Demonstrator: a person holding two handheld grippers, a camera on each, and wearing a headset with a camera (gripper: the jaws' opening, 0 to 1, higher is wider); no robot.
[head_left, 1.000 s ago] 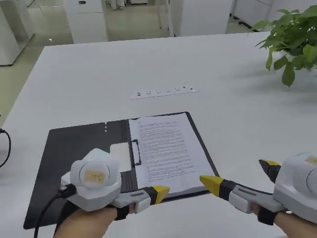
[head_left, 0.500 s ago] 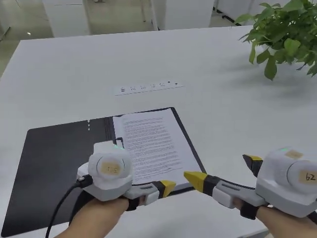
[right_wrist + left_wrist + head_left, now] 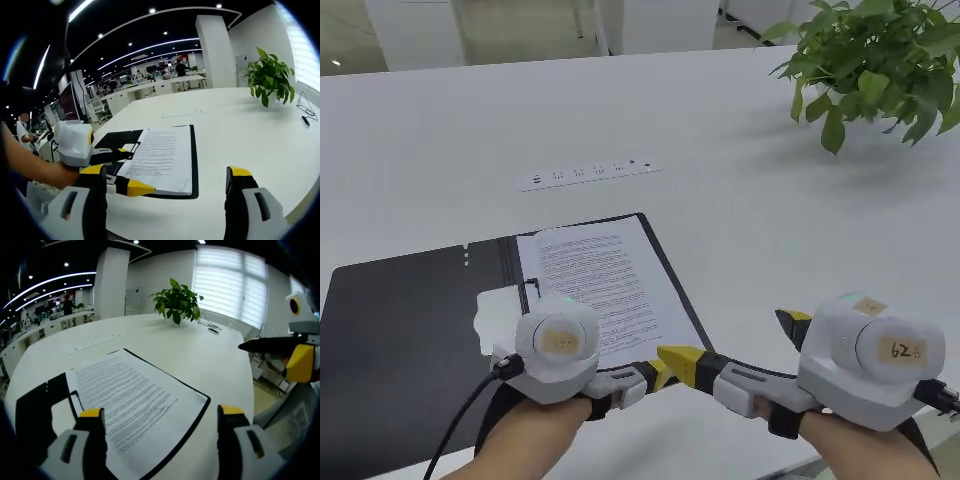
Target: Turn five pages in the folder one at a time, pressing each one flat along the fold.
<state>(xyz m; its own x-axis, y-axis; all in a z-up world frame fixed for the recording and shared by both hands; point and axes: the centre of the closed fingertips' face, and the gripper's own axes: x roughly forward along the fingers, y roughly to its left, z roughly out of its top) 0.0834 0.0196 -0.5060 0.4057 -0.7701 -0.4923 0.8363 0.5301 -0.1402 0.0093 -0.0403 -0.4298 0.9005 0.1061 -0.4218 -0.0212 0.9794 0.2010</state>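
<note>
A black folder lies open on the white table, its printed page flat on the right half beside a metal clip. My left gripper hovers open over the page's near edge with nothing between its jaws. My right gripper is open too, just off the folder's front right corner; its nearer yellow fingertip almost meets the left gripper's tip. In the right gripper view the page lies ahead of the open right gripper. Neither gripper touches the paper.
A white power strip is set into the table beyond the folder. A potted green plant stands at the far right. Bare white table spreads to the right of the folder. Office desks and people are far behind.
The head camera has panned, sliding the scene left. My left gripper has moved right along the folder's front edge, closer to the right gripper's tip. The page lies as before.
</note>
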